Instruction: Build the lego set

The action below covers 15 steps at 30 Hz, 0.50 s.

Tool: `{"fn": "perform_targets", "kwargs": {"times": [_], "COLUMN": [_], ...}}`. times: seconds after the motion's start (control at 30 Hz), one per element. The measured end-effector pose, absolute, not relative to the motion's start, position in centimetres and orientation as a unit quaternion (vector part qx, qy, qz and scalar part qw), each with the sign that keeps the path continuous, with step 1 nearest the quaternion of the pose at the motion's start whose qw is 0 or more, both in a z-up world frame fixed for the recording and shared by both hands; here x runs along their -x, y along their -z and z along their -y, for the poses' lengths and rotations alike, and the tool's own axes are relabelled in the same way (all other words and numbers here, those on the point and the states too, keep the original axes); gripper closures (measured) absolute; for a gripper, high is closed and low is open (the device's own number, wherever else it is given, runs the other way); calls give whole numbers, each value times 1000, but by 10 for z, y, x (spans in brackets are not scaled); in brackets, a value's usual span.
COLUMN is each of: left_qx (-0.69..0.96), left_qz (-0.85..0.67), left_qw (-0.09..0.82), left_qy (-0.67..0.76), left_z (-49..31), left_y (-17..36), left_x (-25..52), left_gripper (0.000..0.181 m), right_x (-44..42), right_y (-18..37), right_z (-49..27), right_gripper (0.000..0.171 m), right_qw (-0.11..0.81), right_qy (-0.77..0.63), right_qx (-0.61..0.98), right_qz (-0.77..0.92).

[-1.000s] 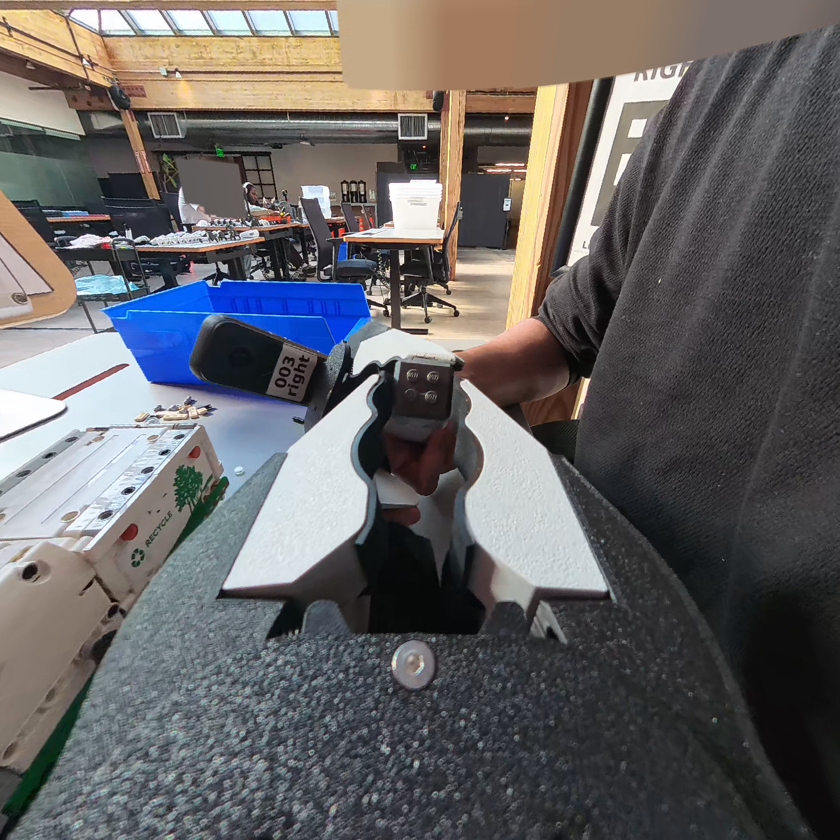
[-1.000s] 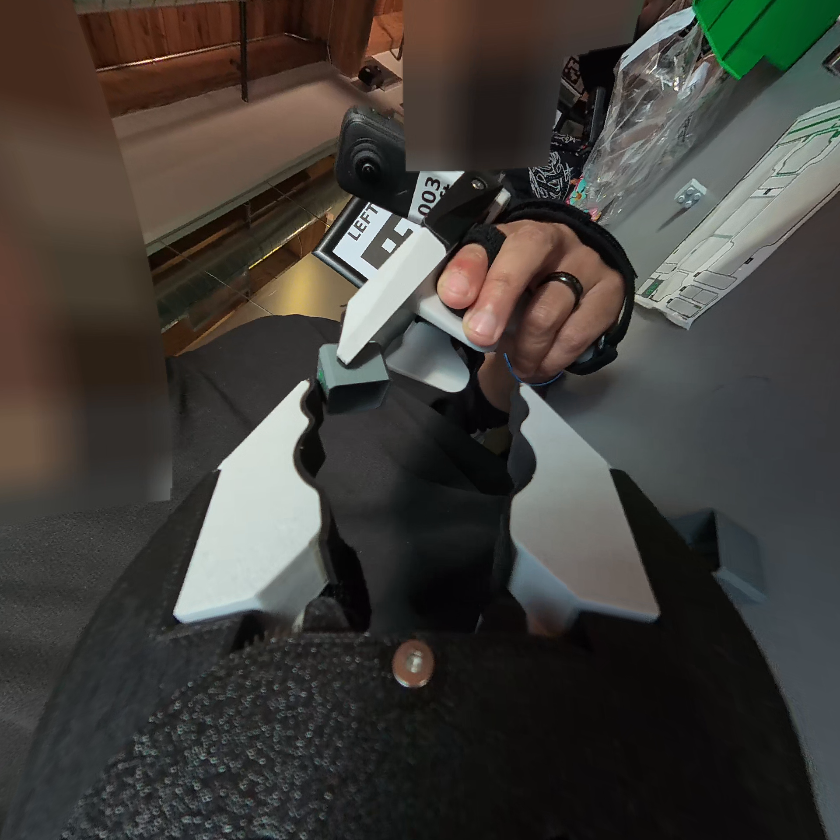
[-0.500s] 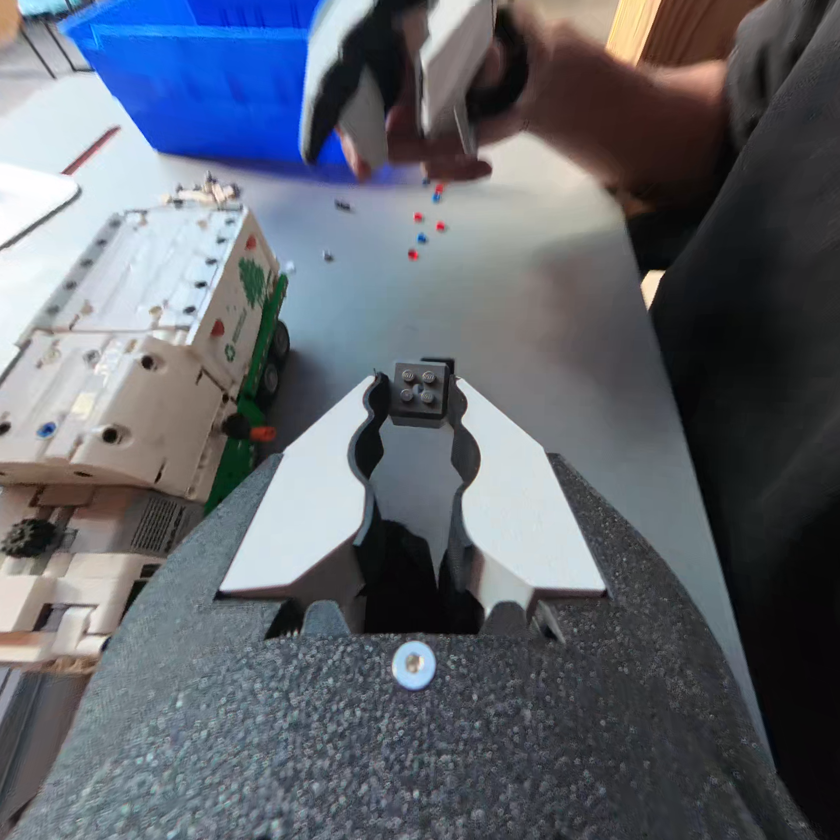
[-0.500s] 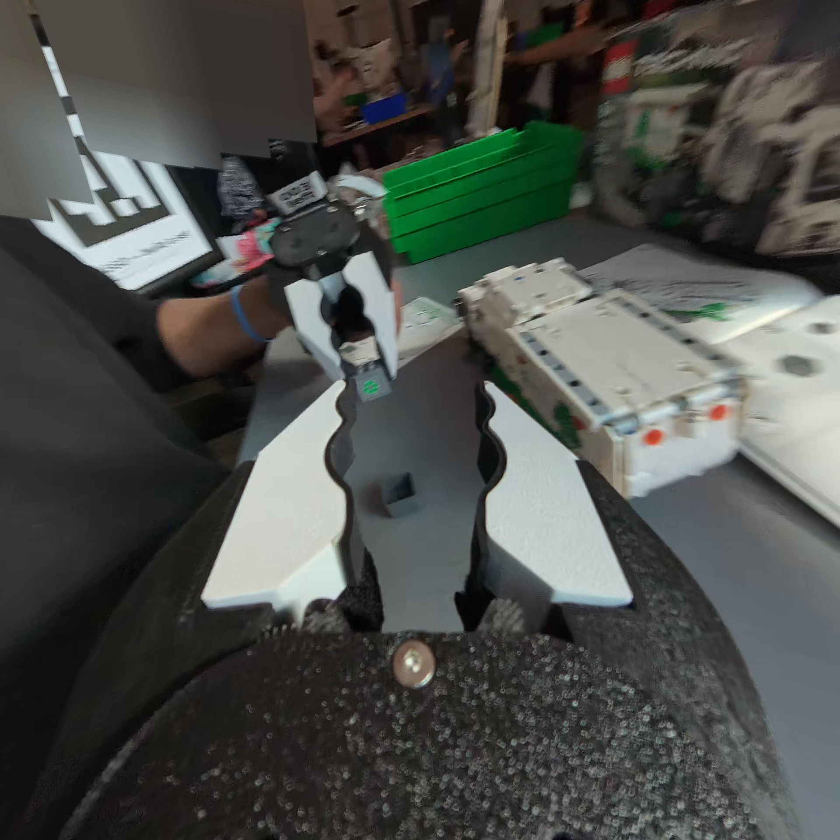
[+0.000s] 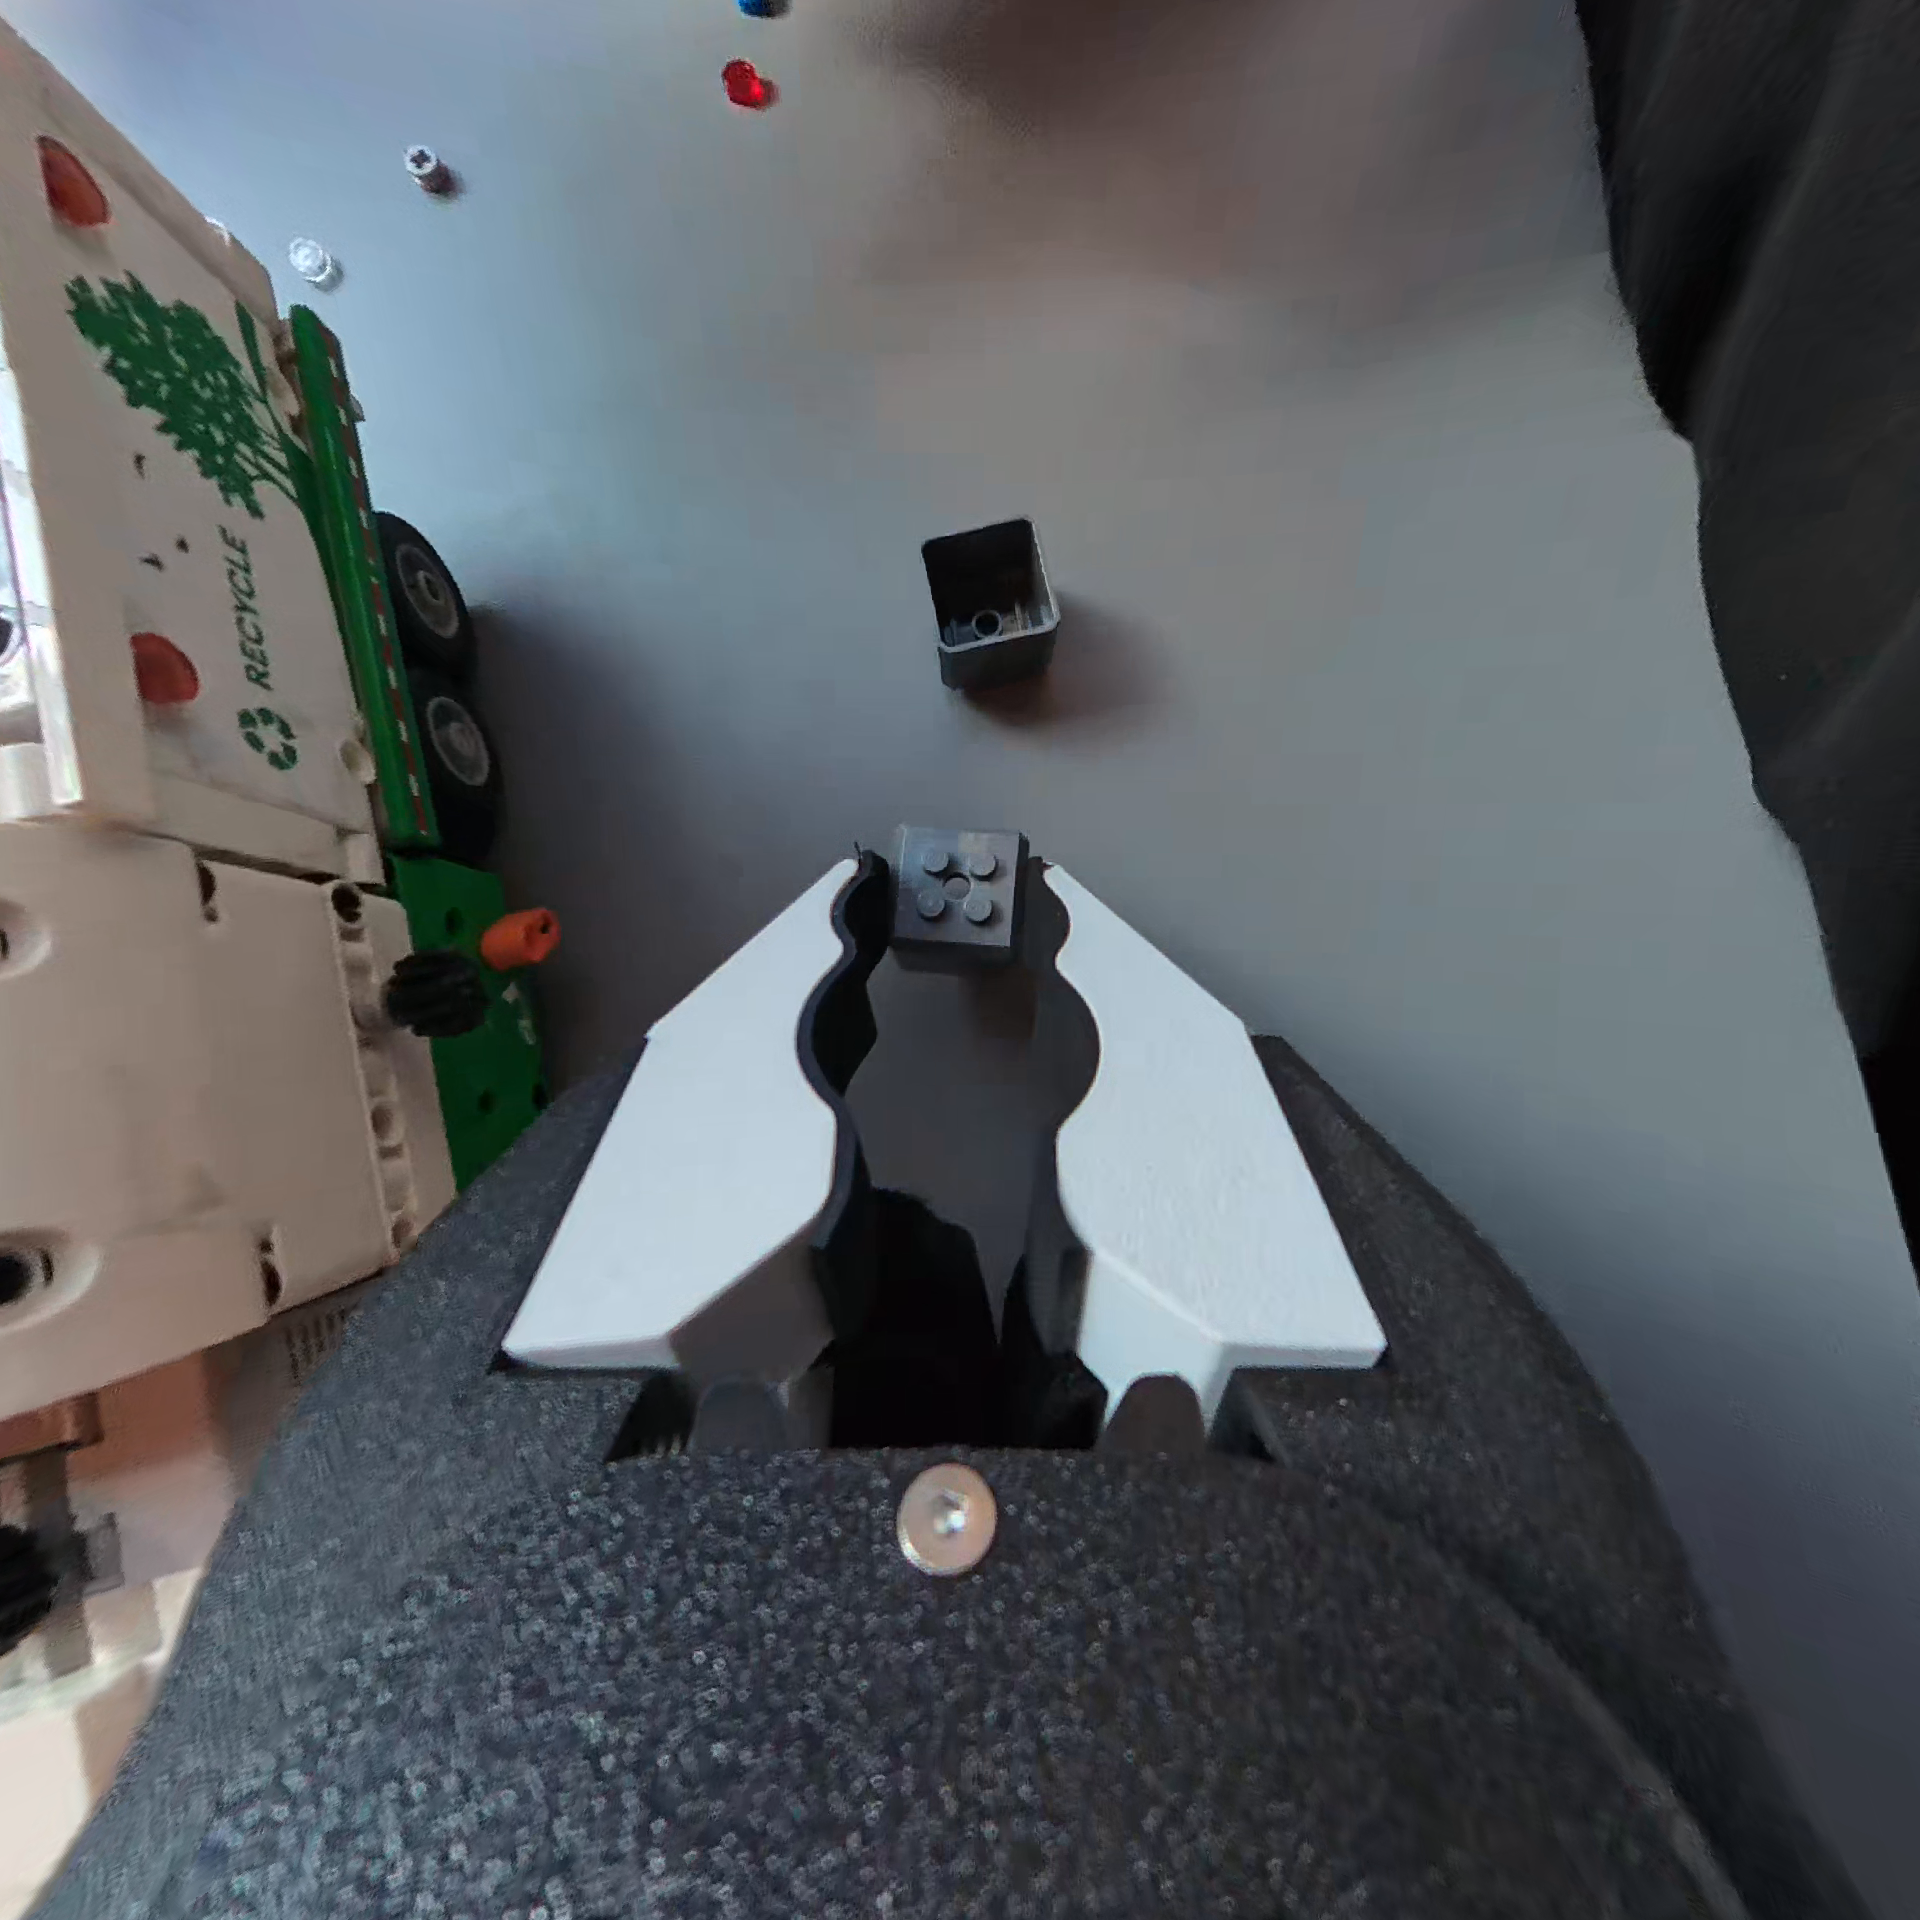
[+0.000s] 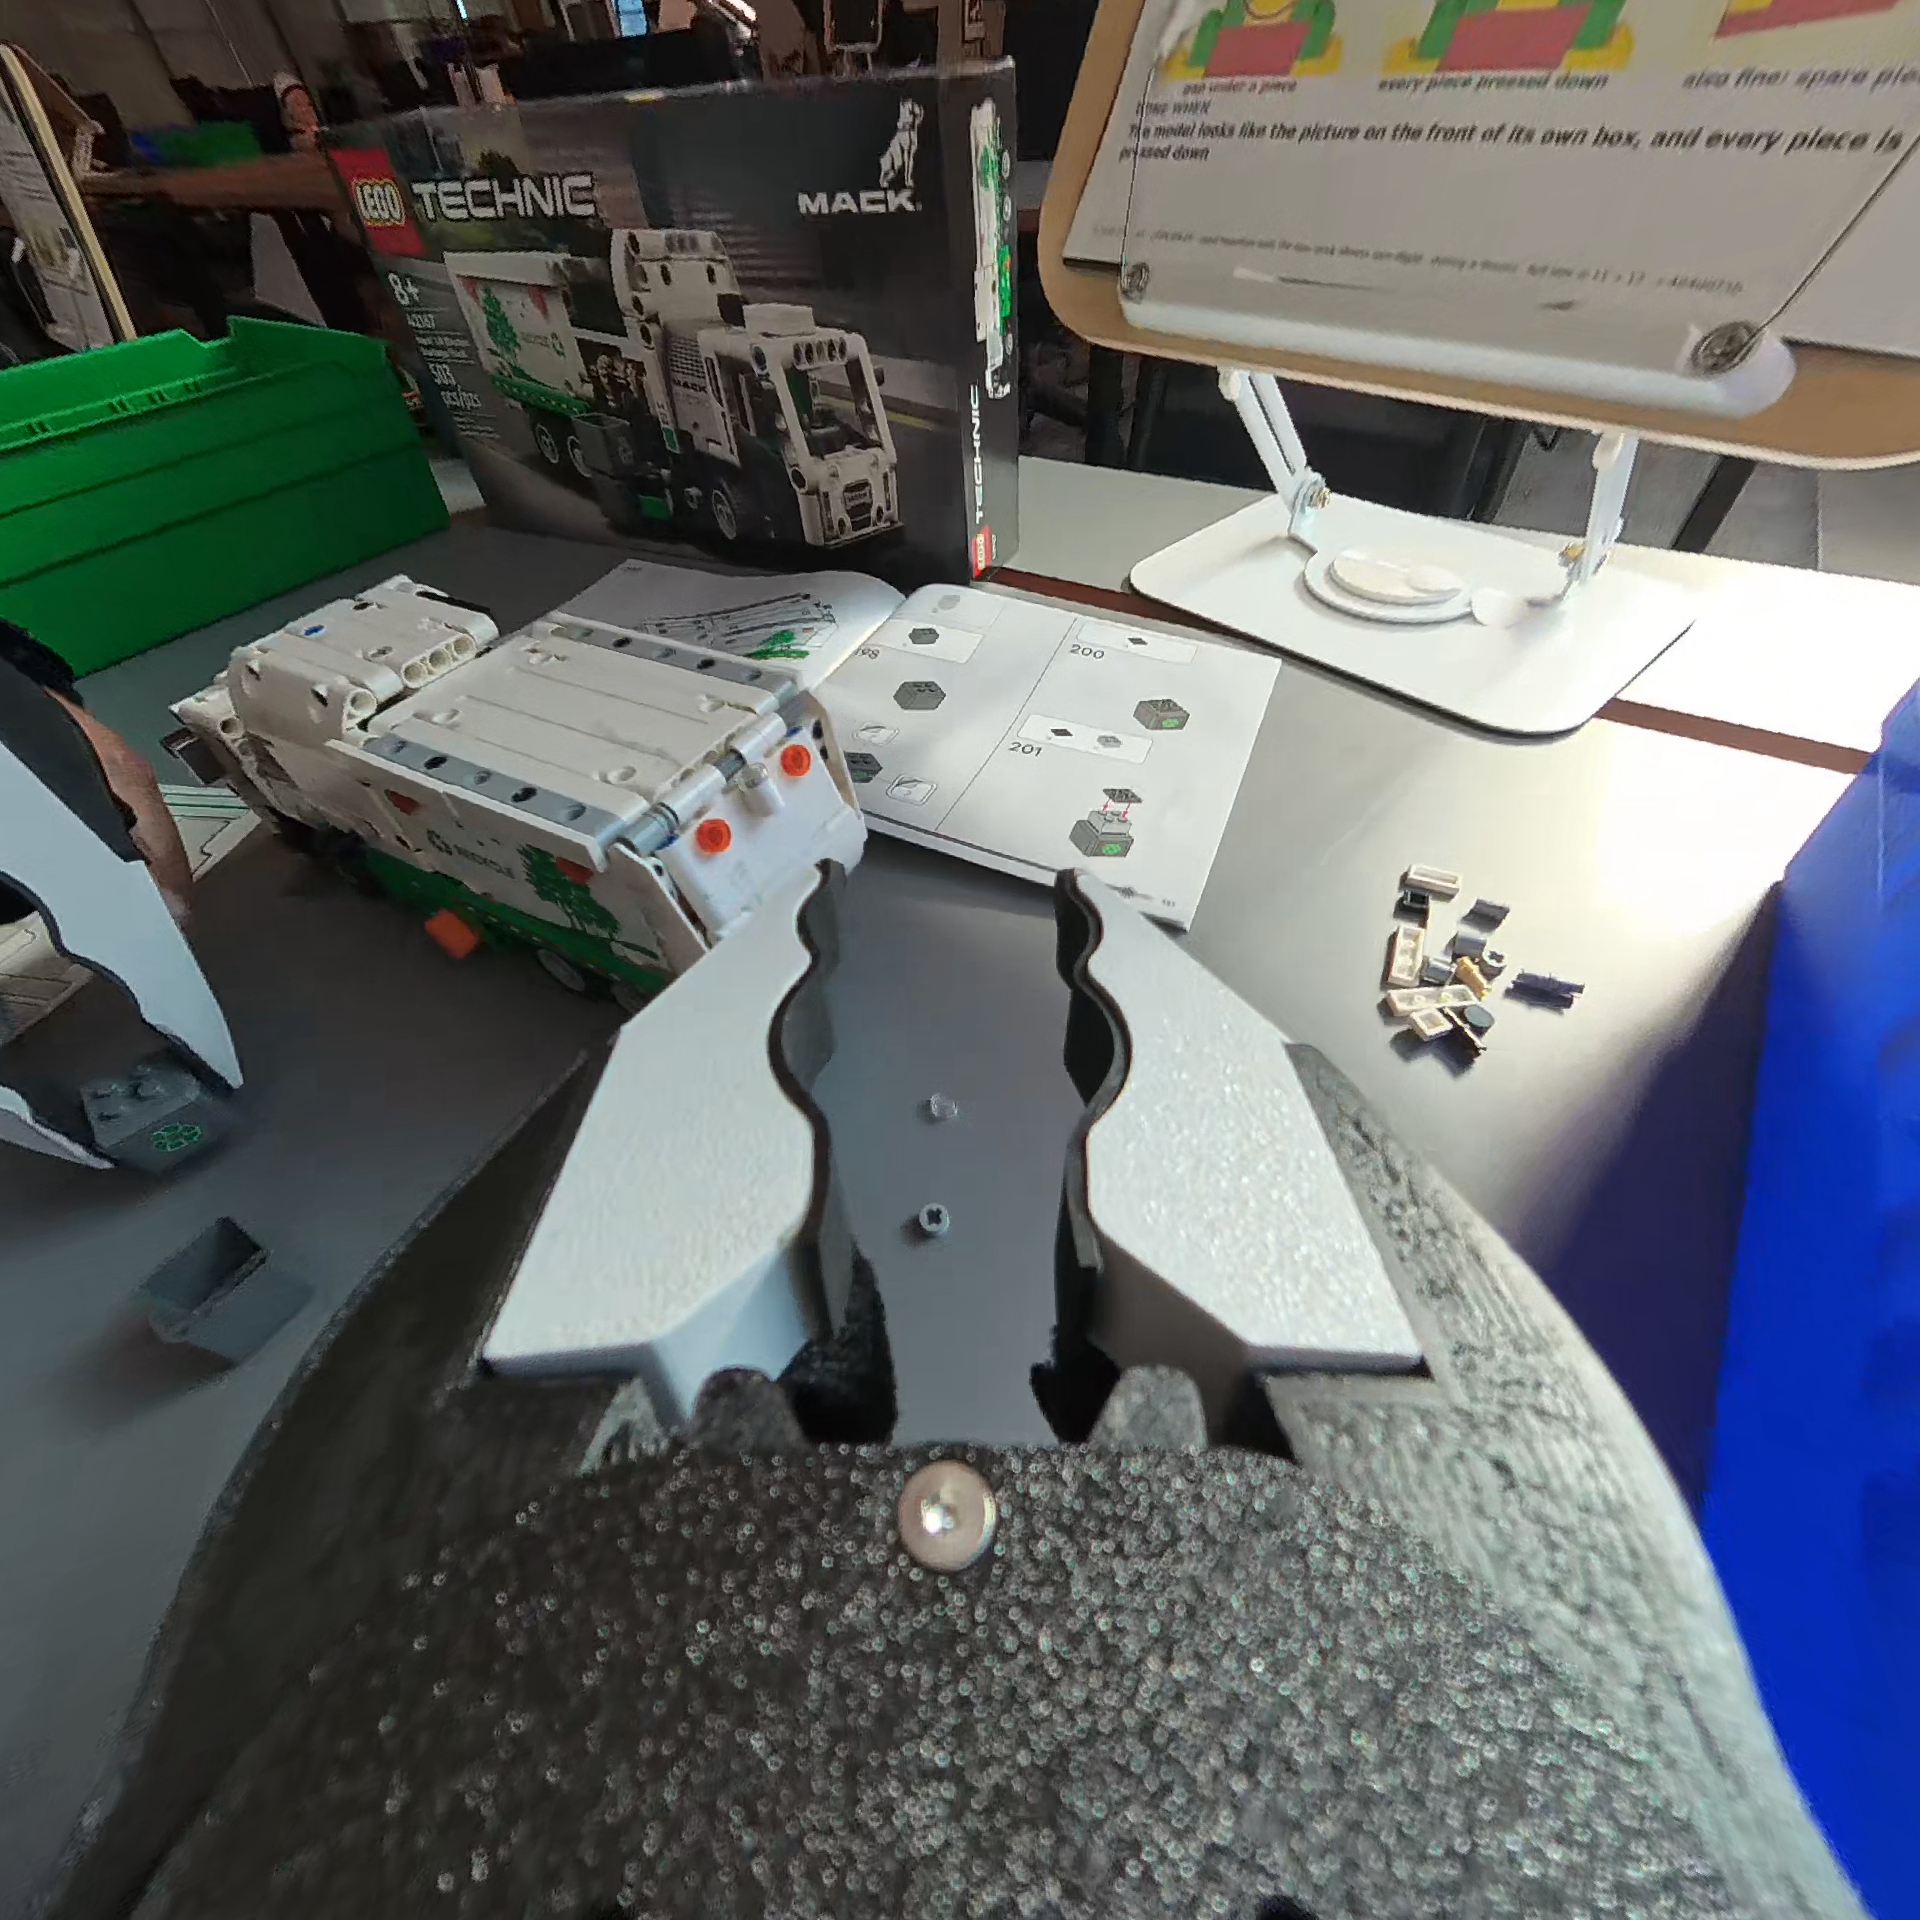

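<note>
The grey table [image 6: 1403,748] carries everything, with a green bin [image 6: 197,468] at its far left and a blue bin [image 6: 1829,1143] at the right edge. Behind stand the set's box [image 6: 727,343] and a white stand [image 6: 1403,603] holding a printed sheet. The white and green truck [image 6: 540,790] sits nearly finished at the left of the table, with the open booklet [image 6: 1039,727] just beside its rear.

The right gripper [image 6: 940,894] hangs above the table with its fingers spread and nothing between them. The left gripper [image 5: 951,883] pinches a small dark grey block [image 5: 958,894] at its very tips, studs facing the camera. Ahead of it on the table lies a small grey bin piece [image 5: 992,603], tipped so its open side shows. A little heap of spare parts [image 6: 1455,966] rests near the blue bin, and single round studs, such as a red stud [image 5: 748,83], lie scattered apart.

The block is likely meant to join the bin piece. The hold is shallow, so pressing at an angle could twist the block out of the tips. The bin piece is loose and light, so a push from one side would probably slide or roll it away unless the free gripper steadies it. A stray sweep could also scatter the studs.
</note>
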State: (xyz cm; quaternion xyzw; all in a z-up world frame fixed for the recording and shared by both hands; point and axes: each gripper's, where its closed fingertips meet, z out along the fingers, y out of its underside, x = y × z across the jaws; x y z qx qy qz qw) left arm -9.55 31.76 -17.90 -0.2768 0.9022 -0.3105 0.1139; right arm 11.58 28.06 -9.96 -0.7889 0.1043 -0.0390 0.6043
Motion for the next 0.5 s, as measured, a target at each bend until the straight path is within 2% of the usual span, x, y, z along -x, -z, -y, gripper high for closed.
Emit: {"fn": "perform_targets", "kwargs": {"times": [0.5], "left_qx": [186], "left_qz": [-926], "left_qw": [84], "left_qy": [317], "left_z": [-303], "left_y": [181], "left_x": [92], "left_gripper": [157], "right_x": [-128], "right_y": [124], "right_z": [-271], "right_gripper": [131], "right_qw": [561], "right_qy": [34], "right_qx": [819], "right_qz": [-116]}}
